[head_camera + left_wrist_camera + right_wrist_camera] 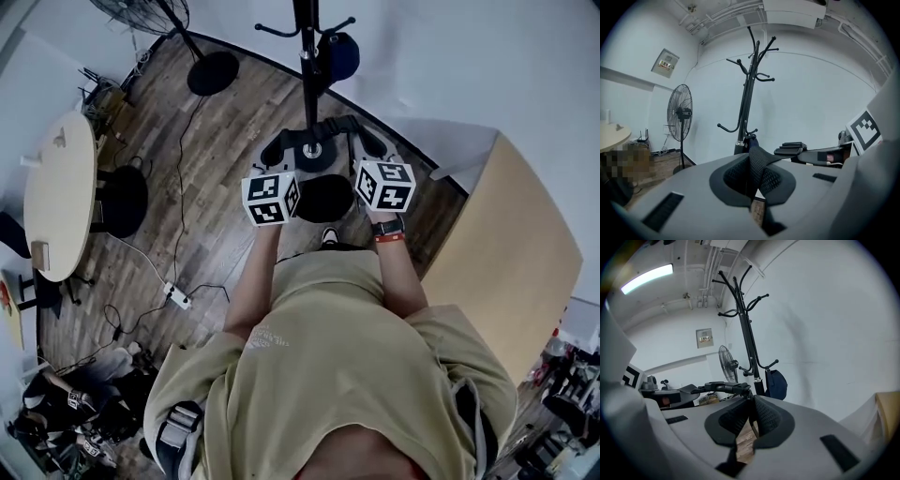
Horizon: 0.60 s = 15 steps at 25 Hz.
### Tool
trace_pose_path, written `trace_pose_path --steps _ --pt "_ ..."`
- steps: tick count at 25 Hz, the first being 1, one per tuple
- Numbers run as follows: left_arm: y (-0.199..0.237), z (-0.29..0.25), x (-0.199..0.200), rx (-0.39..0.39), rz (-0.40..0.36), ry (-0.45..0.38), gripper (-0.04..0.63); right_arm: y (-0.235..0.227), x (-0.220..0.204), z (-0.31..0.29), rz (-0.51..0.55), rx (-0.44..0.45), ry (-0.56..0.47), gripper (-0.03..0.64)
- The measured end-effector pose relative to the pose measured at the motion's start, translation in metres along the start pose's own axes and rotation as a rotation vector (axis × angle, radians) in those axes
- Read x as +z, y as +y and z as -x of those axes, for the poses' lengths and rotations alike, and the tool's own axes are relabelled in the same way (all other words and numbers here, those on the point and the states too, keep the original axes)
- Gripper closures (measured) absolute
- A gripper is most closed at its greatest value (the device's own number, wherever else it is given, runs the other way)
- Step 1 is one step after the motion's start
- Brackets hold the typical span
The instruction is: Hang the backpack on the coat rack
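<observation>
The left gripper (752, 174) and right gripper (751, 417) each pinch the strap (757, 161) of the one black backpack (325, 199), which hangs between them over bare wooden floor (225, 141). Just beyond stands the one coat rack (307, 66) against the white wall, with a dark blue bag (340, 54) on a low hook. One fan (679, 117) stands well to the left, with open floor between.

No text can be read. The pale print on the person's shirt (269, 337) is too small to make out, and the wall panel (665, 63) shows no legible label.
</observation>
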<state>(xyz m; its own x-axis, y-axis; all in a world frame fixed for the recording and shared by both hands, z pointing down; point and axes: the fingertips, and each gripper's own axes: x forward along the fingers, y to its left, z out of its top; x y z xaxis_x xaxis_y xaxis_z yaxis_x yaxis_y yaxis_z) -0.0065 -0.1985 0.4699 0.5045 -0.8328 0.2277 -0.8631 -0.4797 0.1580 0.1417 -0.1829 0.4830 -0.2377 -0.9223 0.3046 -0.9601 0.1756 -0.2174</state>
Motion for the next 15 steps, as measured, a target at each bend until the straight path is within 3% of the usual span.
trace_pose_path --steps 5,15 --pt "-0.001 -0.016 -0.004 0.063 0.015 0.005 0.574 -0.013 0.005 -0.015 0.020 0.054 -0.001 0.572" --pt "-0.007 -0.037 0.016 0.018 -0.026 0.013 0.574 -0.024 0.029 -0.031 -0.017 0.055 -0.035 0.572"
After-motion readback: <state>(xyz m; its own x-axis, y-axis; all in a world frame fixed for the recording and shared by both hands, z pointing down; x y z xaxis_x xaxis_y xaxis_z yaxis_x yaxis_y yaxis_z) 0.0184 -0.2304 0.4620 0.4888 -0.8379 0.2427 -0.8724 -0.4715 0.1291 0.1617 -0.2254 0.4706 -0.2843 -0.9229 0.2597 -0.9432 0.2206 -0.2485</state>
